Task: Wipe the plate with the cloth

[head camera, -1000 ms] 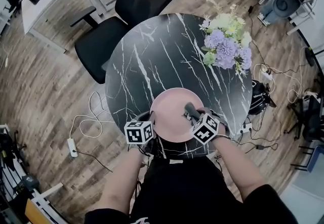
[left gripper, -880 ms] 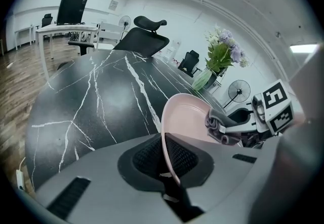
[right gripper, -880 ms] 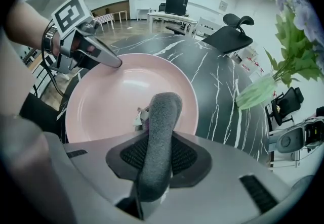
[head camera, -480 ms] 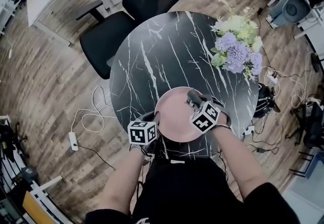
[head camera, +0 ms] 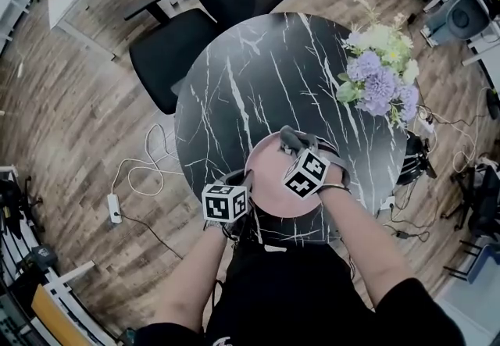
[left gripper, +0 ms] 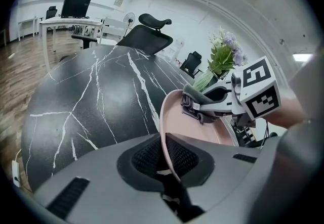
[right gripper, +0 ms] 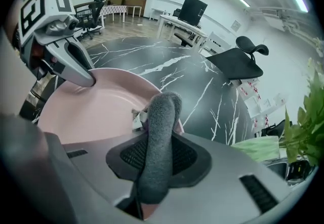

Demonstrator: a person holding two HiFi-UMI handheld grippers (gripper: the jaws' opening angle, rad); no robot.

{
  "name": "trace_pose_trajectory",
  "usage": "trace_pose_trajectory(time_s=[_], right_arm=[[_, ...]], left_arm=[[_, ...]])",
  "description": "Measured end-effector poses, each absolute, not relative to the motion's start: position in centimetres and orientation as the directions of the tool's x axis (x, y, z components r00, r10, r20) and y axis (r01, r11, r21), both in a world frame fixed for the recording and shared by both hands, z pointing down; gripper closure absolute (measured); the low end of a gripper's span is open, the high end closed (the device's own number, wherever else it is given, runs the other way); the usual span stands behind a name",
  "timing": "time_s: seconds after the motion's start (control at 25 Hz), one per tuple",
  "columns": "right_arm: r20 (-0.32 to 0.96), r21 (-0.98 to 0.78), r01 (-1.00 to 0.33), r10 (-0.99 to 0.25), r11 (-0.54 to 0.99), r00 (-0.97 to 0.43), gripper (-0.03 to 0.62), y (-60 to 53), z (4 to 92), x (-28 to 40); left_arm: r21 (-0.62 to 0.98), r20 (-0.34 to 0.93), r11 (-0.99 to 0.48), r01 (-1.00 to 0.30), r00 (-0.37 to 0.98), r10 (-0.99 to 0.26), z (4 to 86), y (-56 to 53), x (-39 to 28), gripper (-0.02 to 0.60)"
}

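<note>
Rightward no longer, the right gripper point(head camera: 297, 148) had carried the grey cloth point(head camera: 291, 137) over the pink plate point(head camera: 269, 190) from the plate's right part to its far rim, while the left gripper point(head camera: 241, 180) kept its place at the plate's left rim.

In the right gripper view, the jaws were clamped on a folded roll of the cloth. The roll bulged out past the pads, and its free end lay at the plate's edge.

In the left gripper view, the plate's thin rim stood on edge between the two pads, which were closed on it. Those jaws had just been easing a little wider with the rim between them.

The plate sat at the near edge of the round black marble table point(head camera: 250, 79), just in front of the person, with most of its pink surface bare between the two grippers. A bunch of purple and white flowers point(head camera: 380, 75) stood at the table's far right, well apart from the plate. A black office chair point(head camera: 223, 8) was drawn up at the far side. On the wooden floor point(head camera: 70, 102) to the left lay a white power strip point(head camera: 115, 208) with a looping cable.
</note>
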State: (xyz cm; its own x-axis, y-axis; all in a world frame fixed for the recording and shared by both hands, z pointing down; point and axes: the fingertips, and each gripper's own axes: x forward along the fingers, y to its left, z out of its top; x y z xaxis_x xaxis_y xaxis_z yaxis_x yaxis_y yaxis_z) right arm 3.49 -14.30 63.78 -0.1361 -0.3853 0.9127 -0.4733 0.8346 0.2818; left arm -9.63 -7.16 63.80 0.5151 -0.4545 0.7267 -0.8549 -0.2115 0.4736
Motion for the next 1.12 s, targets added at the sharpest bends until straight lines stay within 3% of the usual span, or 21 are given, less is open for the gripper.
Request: trace_pose_trajectory(time_s=[0.64,1.12], right_arm=[[0.889,0.285,-0.334,-0.378,0.898,-0.257,0.490,-11.6,63.9,-3.8],[0.863,-0.017,-0.507,-0.243,0.862,-0.443,0.490,-7.3,63.1,-5.6]], left_arm=[[0.457,0.727,-0.172,-0.873,0.478,-0.493,63.8,-7.2,-9.9,0.541],[0.473,0.720,-0.097,-0.876,0.447,-0.531,63.8,-7.1,-10.1,0.548]])
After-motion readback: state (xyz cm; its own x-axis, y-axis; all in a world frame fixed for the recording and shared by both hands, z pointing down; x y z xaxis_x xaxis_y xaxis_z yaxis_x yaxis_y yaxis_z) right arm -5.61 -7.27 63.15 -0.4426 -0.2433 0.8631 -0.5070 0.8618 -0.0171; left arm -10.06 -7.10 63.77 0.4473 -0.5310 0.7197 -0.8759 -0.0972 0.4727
